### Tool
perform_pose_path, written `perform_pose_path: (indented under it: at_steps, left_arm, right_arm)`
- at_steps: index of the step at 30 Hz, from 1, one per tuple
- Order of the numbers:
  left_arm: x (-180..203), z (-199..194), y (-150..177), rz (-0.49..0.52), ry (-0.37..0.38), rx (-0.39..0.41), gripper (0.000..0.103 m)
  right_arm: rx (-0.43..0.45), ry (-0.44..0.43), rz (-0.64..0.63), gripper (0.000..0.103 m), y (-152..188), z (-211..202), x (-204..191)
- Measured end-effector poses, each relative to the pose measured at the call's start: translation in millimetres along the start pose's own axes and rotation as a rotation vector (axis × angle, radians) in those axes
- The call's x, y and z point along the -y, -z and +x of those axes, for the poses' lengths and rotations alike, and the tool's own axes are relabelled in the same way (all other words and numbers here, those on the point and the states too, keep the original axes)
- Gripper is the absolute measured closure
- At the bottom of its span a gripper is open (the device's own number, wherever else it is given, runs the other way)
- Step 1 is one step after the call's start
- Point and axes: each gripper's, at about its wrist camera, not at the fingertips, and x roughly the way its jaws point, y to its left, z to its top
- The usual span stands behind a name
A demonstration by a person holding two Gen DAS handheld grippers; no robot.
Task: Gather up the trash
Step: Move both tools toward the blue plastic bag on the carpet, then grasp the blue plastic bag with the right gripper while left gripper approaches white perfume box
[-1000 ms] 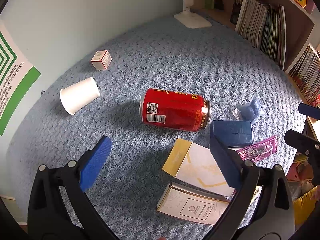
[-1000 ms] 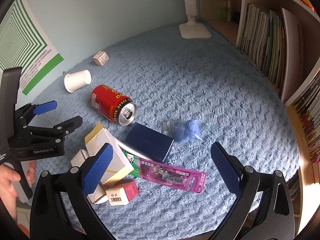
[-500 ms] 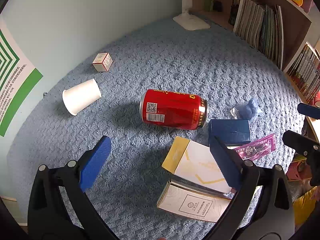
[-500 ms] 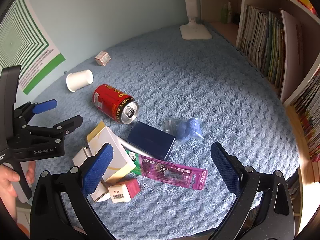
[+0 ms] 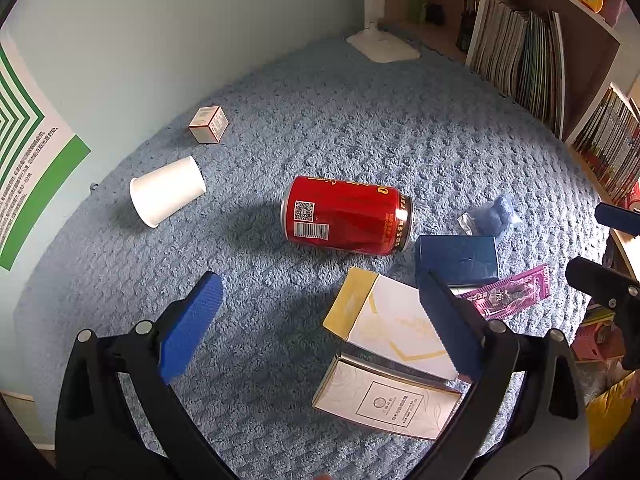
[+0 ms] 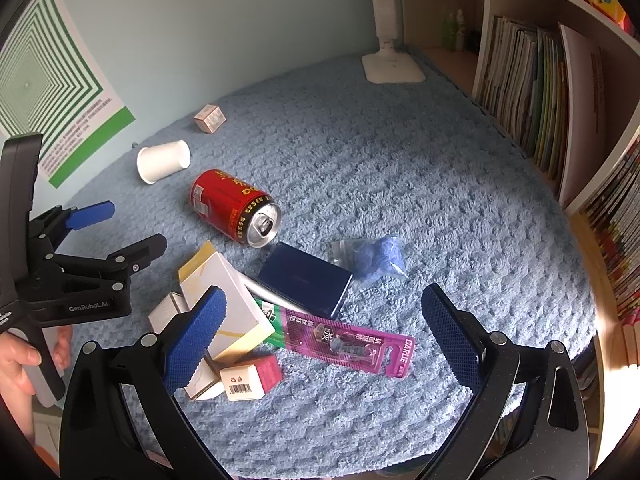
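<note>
Litter lies on a blue fleece cover (image 5: 360, 128) (image 6: 400, 184). A red can (image 5: 346, 215) (image 6: 234, 208) lies on its side near the middle. Beside it are a white paper cup (image 5: 166, 191) (image 6: 163, 161), a small pink-white box (image 5: 209, 124) (image 6: 209, 119), a navy box (image 5: 456, 260) (image 6: 305, 280), a yellow-white carton (image 5: 386, 326) (image 6: 228, 300), a purple package (image 5: 508, 290) (image 6: 348, 340) and a crumpled blue bag (image 5: 490, 218) (image 6: 370, 257). My left gripper (image 5: 316, 320) (image 6: 120, 228) hovers open just short of the can. My right gripper (image 6: 322, 330) (image 5: 604, 248) hangs open above the purple package.
A bookshelf (image 5: 528, 52) (image 6: 536, 92) full of books runs along the right side. A white lamp base (image 5: 382, 44) (image 6: 392, 66) stands at the far end. A green-striped poster (image 5: 24, 152) (image 6: 52, 88) hangs on the left wall. A hand (image 6: 20, 356) holds the left gripper's handle.
Both grippers have drawn back slightly, so the can and the other litter sit a little farther up in both views. Nothing was picked up or shifted.
</note>
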Motion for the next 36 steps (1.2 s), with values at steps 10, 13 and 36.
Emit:
perform_pose_path:
  at_steps: [10, 13, 36]
  left_arm:
    - [1.5, 5.8, -0.9, 0.006, 0.004, -0.013, 0.007]
    - [3.3, 11.6, -2.2, 0.009, 0.009, -0.028, 0.007]
    - [15.5, 81.8, -29.9, 0.059, 0.026, -0.128, 0.007]
  right_arm:
    - [-0.003, 0.000, 0.005, 0.006, 1.0, 4.3, 2.8]
    - [-0.007, -0.002, 0.013, 0.006, 0.6, 7.6, 6.8]
    - [-0.076, -0.003, 0.083, 0.007, -15.5, 59.4, 40.9]
